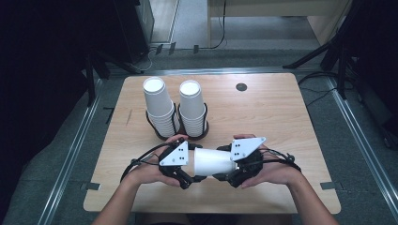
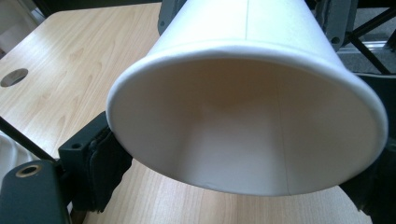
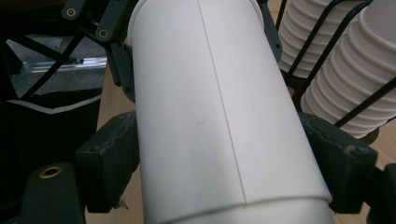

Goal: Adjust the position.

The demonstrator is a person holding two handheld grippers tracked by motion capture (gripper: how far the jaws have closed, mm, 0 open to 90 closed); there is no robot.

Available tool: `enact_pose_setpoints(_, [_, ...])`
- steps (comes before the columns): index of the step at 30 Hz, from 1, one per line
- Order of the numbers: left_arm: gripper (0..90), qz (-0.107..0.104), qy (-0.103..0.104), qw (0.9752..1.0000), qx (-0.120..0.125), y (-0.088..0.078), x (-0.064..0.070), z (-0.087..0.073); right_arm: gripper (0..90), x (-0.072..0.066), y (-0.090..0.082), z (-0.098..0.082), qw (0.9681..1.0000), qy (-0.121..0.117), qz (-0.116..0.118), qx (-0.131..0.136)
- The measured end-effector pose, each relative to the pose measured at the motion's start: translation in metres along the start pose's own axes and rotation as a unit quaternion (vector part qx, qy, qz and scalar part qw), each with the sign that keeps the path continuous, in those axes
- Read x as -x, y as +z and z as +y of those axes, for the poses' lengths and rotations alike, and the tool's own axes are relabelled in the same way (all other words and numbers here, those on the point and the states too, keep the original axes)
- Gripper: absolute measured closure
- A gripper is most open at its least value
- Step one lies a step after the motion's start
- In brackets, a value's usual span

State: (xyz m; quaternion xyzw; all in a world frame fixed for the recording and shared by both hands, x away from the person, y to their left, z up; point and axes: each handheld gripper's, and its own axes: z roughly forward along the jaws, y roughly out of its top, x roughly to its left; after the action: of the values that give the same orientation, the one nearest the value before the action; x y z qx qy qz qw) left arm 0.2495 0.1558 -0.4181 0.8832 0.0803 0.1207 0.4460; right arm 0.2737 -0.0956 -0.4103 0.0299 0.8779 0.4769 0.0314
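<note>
At six o'clock on the table [image 1: 291,136], the paper cup [image 1: 213,161] lies sideways between both hands, left gripper [image 1: 187,176] clamped near its rim, right gripper [image 1: 230,177] pinching its base end; squeeze lightly, or its thin wall buckles.

I see the paper cup [image 1: 214,161] lying on its side near the desk's [image 1: 272,117] near edge, between the left hand-held gripper [image 1: 192,178] and the right hand-held gripper [image 1: 225,178]. Behind it, toward the far left, two cup stacks [image 1: 159,110] stand side by side in their holders.
</note>
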Motion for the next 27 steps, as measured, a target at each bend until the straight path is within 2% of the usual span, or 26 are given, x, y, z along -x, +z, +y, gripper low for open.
enact_pose_setpoints(11, [8.3,-0.01,-0.002,0.9999,0.007,-0.0002,-0.0003,-0.0008,22.4,-0.0026,-0.0051,-0.0009,0.9997,-0.022,0.003,0.008])
enact_pose_setpoints(27, [6.5,-0.009,-0.026,0.9995,0.011,-0.0008,-0.0018,-0.0004,23.0,-0.003,-0.0059,-0.0016,0.9996,-0.02,0.0,0.018])
